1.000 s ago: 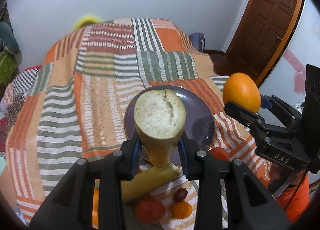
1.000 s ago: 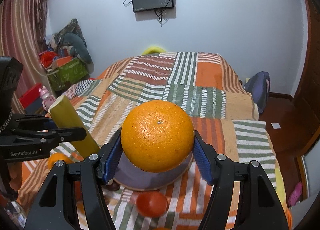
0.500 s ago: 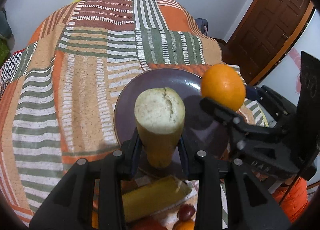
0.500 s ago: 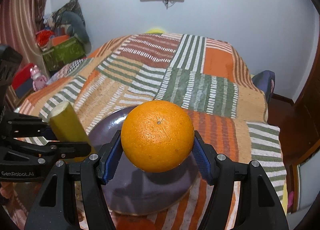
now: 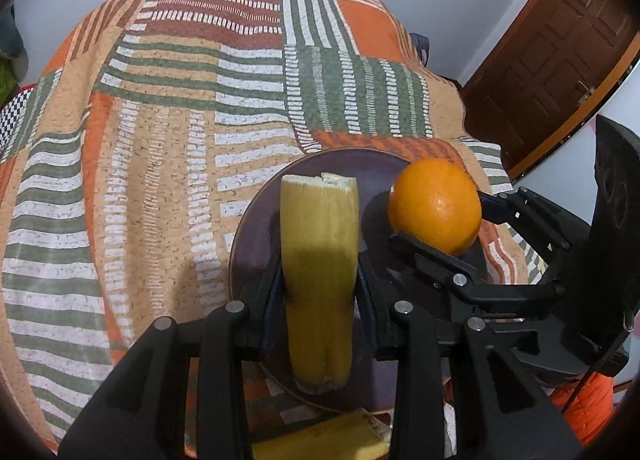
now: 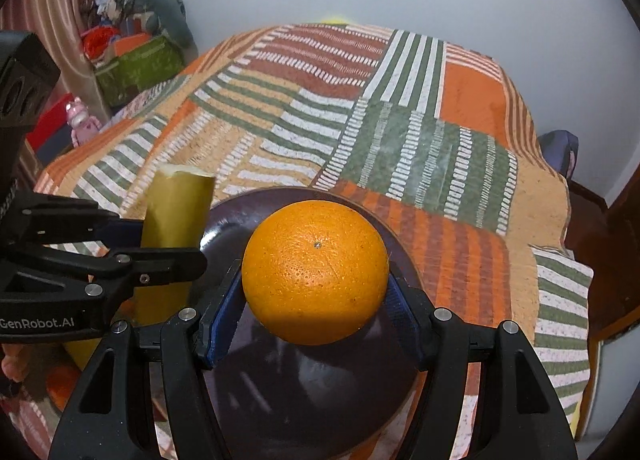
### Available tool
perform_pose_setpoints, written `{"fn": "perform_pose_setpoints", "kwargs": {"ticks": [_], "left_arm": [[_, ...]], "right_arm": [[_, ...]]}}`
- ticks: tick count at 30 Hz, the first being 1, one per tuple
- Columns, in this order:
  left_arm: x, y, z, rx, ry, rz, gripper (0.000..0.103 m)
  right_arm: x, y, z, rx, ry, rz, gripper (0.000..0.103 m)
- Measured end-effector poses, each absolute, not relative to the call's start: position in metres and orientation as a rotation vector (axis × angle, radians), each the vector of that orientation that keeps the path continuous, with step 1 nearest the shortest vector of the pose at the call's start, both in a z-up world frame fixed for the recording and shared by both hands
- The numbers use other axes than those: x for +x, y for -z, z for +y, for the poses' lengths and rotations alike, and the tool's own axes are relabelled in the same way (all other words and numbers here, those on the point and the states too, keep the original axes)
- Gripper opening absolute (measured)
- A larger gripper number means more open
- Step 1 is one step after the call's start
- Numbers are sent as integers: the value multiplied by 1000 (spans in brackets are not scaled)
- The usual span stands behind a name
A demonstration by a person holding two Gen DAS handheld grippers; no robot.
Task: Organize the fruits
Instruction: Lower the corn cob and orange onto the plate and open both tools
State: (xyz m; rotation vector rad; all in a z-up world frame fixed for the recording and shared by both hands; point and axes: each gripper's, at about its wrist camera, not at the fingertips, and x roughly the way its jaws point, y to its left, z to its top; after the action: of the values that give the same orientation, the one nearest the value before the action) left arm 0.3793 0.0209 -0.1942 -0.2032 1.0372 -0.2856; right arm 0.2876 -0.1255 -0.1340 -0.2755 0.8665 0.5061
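Two tools over one dark purple plate [image 5: 256, 228] on the bed's striped patchwork bedspread [image 5: 160, 140]. Left tool [image 5: 320, 288] pinching a cut banana piece [image 5: 320, 260], pads pressed against both of its sides, the piece upright with its pale cut end on top and its lower end low over the plate's near part. Right tool [image 6: 316, 292] clamped on an orange [image 6: 316, 272], blue pads tight against left and right of the fruit, held above the plate's middle. Seen from the left wrist, orange [image 5: 436, 204] just right of the banana piece, the two fruits near but apart, right tool [image 5: 440, 228] reaching in from the right. Seen from the right wrist, banana piece [image 6: 172, 236] at left, partly hidden behind the left tool's black finger [image 6: 160, 264]. Below the plate's near rim, another yellow banana piece [image 5: 328, 436] lying flat on the bedspread, partly hidden by the left tool's body. Brown wooden door [image 5: 552, 72] at upper right of the left wrist view.
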Motion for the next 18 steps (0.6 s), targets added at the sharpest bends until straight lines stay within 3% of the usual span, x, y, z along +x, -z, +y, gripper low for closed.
{"fn": "perform_pose_setpoints", "kwargs": {"ticks": [18], "left_arm": [[361, 182, 31, -145, 244, 1015, 34]], "right_arm": [[291, 147, -120, -274, -538, 982, 65]]}}
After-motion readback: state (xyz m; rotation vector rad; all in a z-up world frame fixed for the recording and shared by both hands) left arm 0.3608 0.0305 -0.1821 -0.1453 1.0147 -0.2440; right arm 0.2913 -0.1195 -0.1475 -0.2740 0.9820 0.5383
